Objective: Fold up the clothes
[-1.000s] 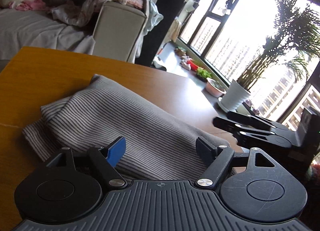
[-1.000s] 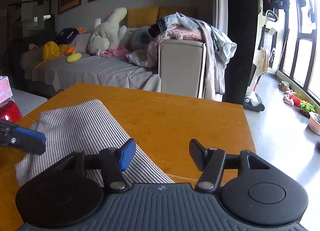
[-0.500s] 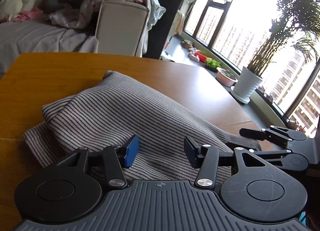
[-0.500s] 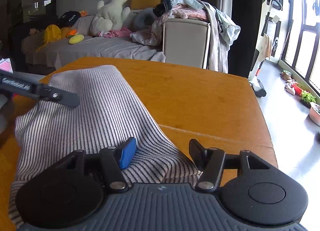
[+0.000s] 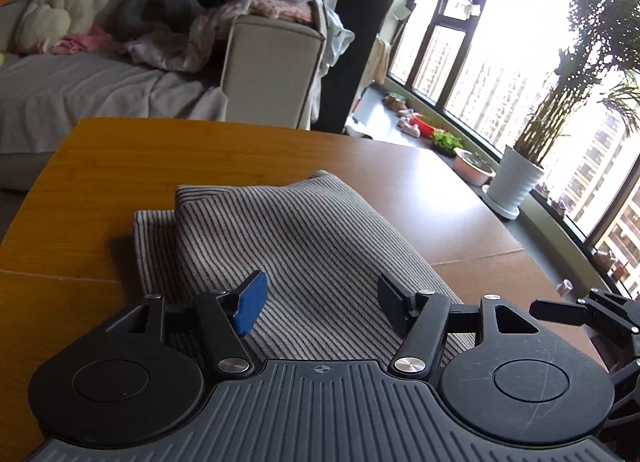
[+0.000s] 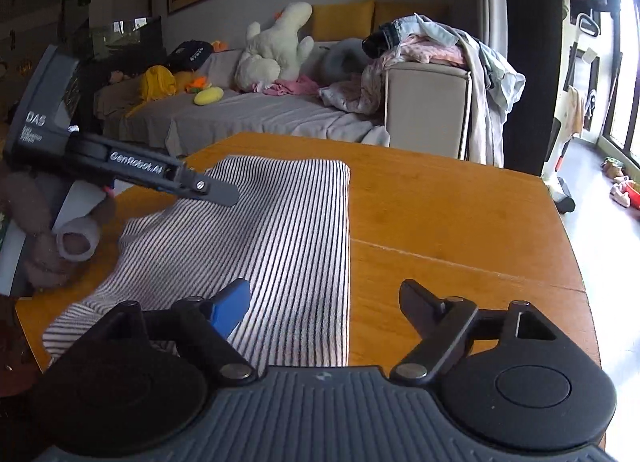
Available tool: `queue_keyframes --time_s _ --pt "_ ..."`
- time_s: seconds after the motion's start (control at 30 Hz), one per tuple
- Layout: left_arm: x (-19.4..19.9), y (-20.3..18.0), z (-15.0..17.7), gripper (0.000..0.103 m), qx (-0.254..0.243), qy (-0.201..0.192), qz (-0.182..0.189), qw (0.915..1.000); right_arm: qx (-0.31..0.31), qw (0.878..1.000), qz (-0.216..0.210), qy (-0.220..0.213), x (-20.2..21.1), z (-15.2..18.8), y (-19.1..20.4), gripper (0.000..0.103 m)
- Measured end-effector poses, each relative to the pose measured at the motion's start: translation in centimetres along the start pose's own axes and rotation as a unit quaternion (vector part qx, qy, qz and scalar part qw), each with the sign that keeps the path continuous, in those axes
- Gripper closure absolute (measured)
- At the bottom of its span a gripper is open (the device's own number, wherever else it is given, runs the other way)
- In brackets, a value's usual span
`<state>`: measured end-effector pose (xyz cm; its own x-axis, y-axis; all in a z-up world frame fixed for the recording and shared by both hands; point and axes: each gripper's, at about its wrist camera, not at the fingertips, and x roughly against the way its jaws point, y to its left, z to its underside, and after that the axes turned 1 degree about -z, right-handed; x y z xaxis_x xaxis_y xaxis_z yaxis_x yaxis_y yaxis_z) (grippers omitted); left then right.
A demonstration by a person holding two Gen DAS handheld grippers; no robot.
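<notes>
A striped garment, grey-white with fine dark stripes, lies folded on the wooden tabletop, and everything here is placed in relation to it. In the left wrist view the left claw hangs just above the near part of the garment, its jaws spread wide with nothing between them; the blue pad and the dark finger opposite both stand over striped cloth. The garment shows an upper folded layer with a second layer peeking out along its left side, and its far end is a rounded fold. To the right of the garment, past its near corner, part of the right claw's black linkage shows at the picture's edge. In the right wrist view the right claw is likewise spread open and empty, its blue pad over the garment's near end and its dark finger over bare tabletop to the right of the garment's straight right edge. The left claw appears there from the side, reaching over the garment's far left part; from this angle I cannot tell how its jaws stand. Beyond the garment, past the tabletop's far edge, stands a sofa with a white plush toy and a heap of clothes on its armrest. A potted plant sits by the window to the garment's right.
</notes>
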<state>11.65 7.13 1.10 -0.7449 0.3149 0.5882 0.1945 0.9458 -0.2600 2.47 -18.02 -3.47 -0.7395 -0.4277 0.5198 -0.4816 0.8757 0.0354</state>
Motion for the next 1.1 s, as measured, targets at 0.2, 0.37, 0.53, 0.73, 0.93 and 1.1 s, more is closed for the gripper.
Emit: queue_keyframes --time_s 0.2,0.37,0.53,0.73,0.93,1.1 --pt "3.4 -0.1 2.7 0.028 0.011 0.015 -0.008 0.9998 0.015 1.000 -0.017 -0.009 -0.6 0.0 1.0 0.033" --pt "3.4 0.1 4.3 0.033 0.019 0.047 -0.001 0.9987 0.035 0.999 -0.037 0.013 -1.7 0.7 2.0 0.034" --pt "1.3 -0.1 3.6 0.035 0.010 0.043 0.012 0.9989 0.021 0.999 -0.032 0.014 -1.5 1.1 1.2 0.033" --pt "-1.9 -1.2 2.3 0.034 -0.009 0.031 0.024 0.9992 0.008 1.000 -0.014 0.014 -1.7 1.2 0.2 0.027" --pt "-3.1 -2.1 2.1 0.033 -0.032 0.023 0.026 0.9989 0.015 1.000 0.013 0.017 -1.8 1.1 -0.2 0.021" --pt "-0.9 -1.9 3.5 0.028 -0.057 0.019 0.005 0.9982 0.033 0.999 0.030 0.020 -0.7 1.6 0.3 0.018"
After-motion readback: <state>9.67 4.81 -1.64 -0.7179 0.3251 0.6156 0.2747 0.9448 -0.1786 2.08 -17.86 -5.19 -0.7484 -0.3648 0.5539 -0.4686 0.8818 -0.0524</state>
